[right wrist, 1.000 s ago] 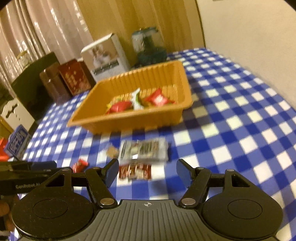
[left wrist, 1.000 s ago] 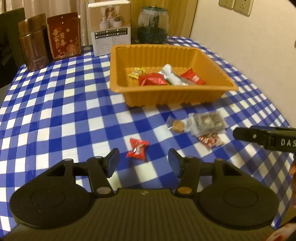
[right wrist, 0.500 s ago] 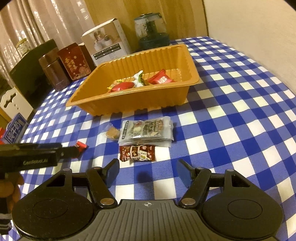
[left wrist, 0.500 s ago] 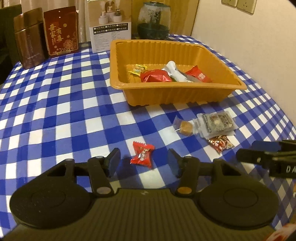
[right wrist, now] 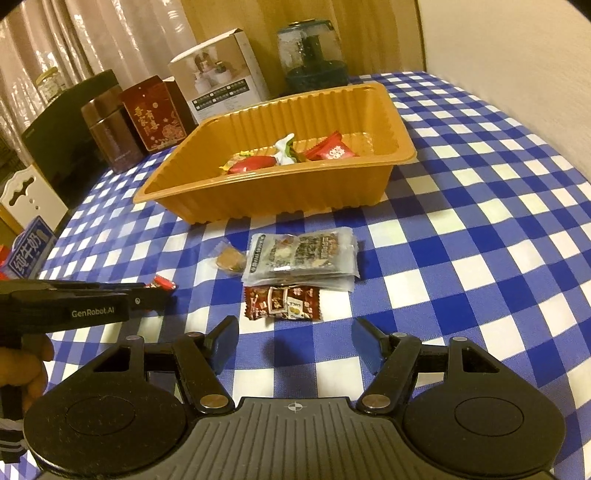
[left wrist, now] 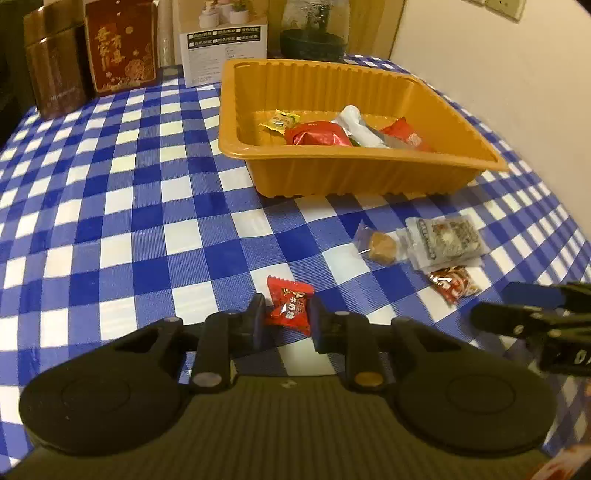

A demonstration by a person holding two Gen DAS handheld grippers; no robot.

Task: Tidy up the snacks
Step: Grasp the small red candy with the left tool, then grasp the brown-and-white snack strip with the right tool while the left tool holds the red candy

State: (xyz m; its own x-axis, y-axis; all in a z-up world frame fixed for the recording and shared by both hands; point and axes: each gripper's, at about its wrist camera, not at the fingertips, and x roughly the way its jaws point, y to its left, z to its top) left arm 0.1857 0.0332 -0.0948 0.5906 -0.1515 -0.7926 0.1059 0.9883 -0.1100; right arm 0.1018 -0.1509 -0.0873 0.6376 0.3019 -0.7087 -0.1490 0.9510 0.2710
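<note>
My left gripper (left wrist: 287, 314) has closed on a red candy packet (left wrist: 289, 309) lying on the checked cloth; both fingers touch its sides. The orange tray (left wrist: 354, 173) behind it holds several wrapped snacks. A small brown cookie (left wrist: 383, 243), a grey snack pack (left wrist: 443, 238) and a dark red packet (left wrist: 455, 283) lie to the right. My right gripper (right wrist: 295, 345) is open and empty, just short of the dark red packet (right wrist: 283, 302), with the grey pack (right wrist: 299, 258) and tray (right wrist: 280, 199) beyond.
A brown tin (left wrist: 55, 70), a red box (left wrist: 122, 44), a white box (left wrist: 225, 37) and a glass jar (left wrist: 314, 29) stand along the back edge. A wall runs along the right. The left gripper (right wrist: 74, 301) shows at the left in the right wrist view.
My left gripper has moved forward and closed its fingers onto the red candy packet. My right gripper has come nearer the dark red packet and stays open.
</note>
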